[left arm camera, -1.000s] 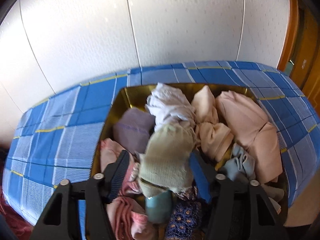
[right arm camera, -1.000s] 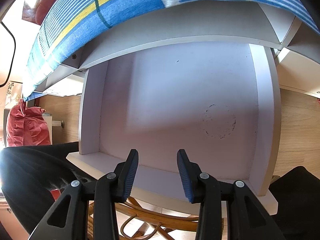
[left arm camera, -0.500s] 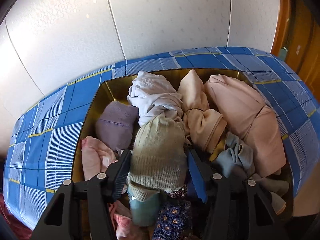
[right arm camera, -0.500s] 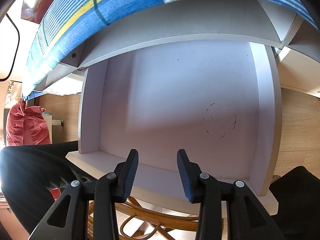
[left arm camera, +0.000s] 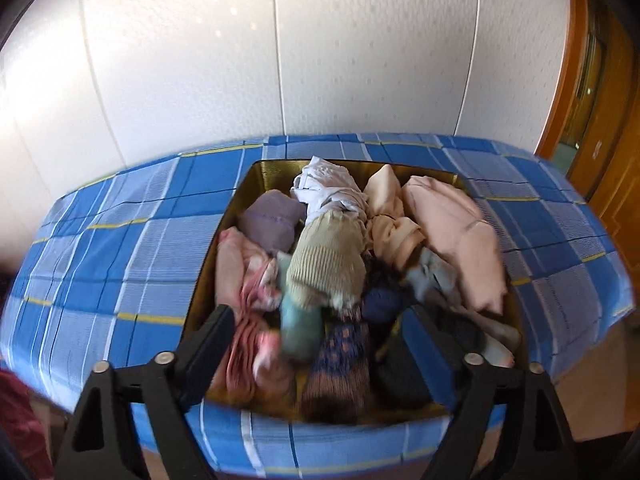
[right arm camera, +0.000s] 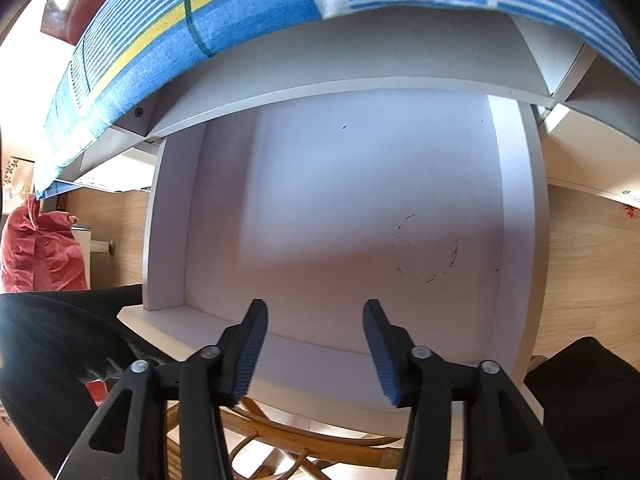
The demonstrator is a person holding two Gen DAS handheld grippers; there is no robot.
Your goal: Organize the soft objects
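A gold box (left arm camera: 256,178) on a blue plaid cloth holds several rolled and folded soft things. A beige ribbed sock with a teal end (left arm camera: 326,258) lies on top of the pile in the middle. My left gripper (left arm camera: 320,334) is open wide above the near side of the box, holding nothing. Around the sock are a purple roll (left arm camera: 272,220), pink cloths (left arm camera: 248,272), a white cloth (left arm camera: 330,188), peach cloths (left arm camera: 452,224) and a dark patterned sock (left arm camera: 344,360). My right gripper (right arm camera: 316,330) is open and empty in front of an empty white drawer (right arm camera: 360,208).
The blue plaid cloth (left arm camera: 120,240) covers the table against a white wall. A wooden door frame (left arm camera: 592,80) is at the right. In the right wrist view the cloth edge (right arm camera: 200,20) hangs over the drawer, a red bag (right arm camera: 36,252) stands left, a wicker chair (right arm camera: 304,440) is below.
My left gripper has opened and let go of the beige sock, which now lies on the pile, and the gripper has pulled back from the box. The right gripper has not moved.
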